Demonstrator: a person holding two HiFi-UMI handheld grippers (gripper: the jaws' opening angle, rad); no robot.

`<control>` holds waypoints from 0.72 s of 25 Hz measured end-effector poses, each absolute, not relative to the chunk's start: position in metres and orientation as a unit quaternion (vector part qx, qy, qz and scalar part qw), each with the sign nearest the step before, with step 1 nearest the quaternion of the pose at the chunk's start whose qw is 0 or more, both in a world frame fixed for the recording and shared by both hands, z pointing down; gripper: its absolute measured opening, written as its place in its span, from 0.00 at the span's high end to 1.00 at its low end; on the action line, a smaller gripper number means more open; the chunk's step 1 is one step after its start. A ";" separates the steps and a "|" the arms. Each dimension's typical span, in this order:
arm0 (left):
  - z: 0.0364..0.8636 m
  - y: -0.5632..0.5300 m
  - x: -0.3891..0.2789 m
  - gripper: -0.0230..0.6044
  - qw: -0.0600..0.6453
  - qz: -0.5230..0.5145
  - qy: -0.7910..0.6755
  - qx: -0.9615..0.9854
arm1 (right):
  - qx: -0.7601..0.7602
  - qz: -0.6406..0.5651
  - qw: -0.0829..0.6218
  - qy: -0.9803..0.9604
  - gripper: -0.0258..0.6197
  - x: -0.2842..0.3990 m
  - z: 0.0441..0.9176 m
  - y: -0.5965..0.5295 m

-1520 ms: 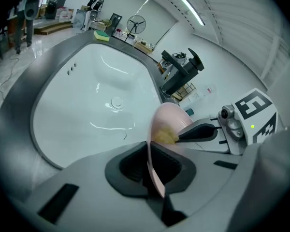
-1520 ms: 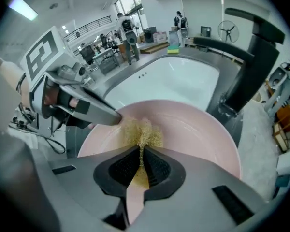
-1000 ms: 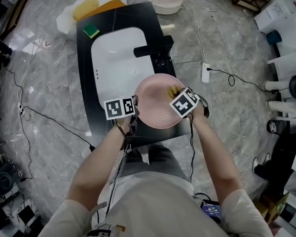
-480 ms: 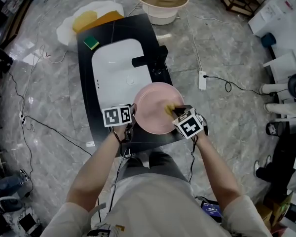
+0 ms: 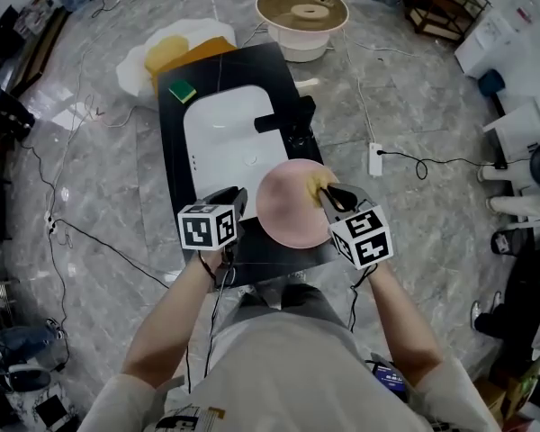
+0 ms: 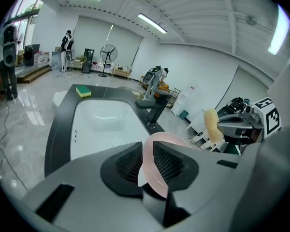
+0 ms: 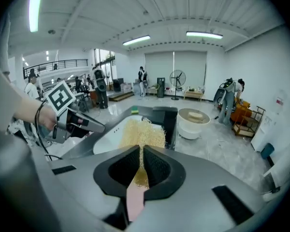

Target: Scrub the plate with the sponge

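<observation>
1. Both grippers are higher than in the earlier frame, and the plate (image 5: 288, 216) has come up with them. In the head view it hangs tilted over the near end of the sink (image 5: 220, 129). The left gripper (image 5: 239, 198) is at its left rim. The right gripper (image 5: 329, 196) is at its right rim with the sponge (image 5: 319, 182).
2. Left gripper view: the jaws have just been opening. The plate (image 6: 150, 166) rim stands between them, released and not pinched.
3. Right gripper view: the jaws are clenched on the sponge (image 7: 141, 132), with a pink edge below it — the plate rim, I judge.
4. Scrubbing seems under way at the rim — how much is left, I cannot tell.
</observation>
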State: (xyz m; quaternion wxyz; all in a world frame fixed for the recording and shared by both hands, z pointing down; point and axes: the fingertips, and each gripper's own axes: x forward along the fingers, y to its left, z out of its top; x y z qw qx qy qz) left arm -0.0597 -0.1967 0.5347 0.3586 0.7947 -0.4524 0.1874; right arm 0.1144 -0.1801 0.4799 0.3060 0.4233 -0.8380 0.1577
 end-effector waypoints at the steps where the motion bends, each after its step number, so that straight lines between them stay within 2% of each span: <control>1: 0.522 -0.198 -0.060 0.84 0.344 0.180 -0.453 0.802 | 0.430 0.150 0.289 -0.842 0.89 0.112 0.465 -0.182; 4: 0.482 -0.201 -0.062 0.89 0.308 0.154 -0.460 0.818 | 0.444 0.122 0.247 -0.853 0.89 0.106 0.421 -0.184; 12: 0.384 -0.193 -0.074 0.90 0.203 0.109 -0.462 0.856 | 0.456 0.021 0.131 -0.880 0.89 0.090 0.290 -0.165; 18: 0.315 -0.180 -0.088 0.91 0.097 0.082 -0.468 0.875 | 0.465 -0.017 0.074 -0.882 0.89 0.089 0.236 -0.146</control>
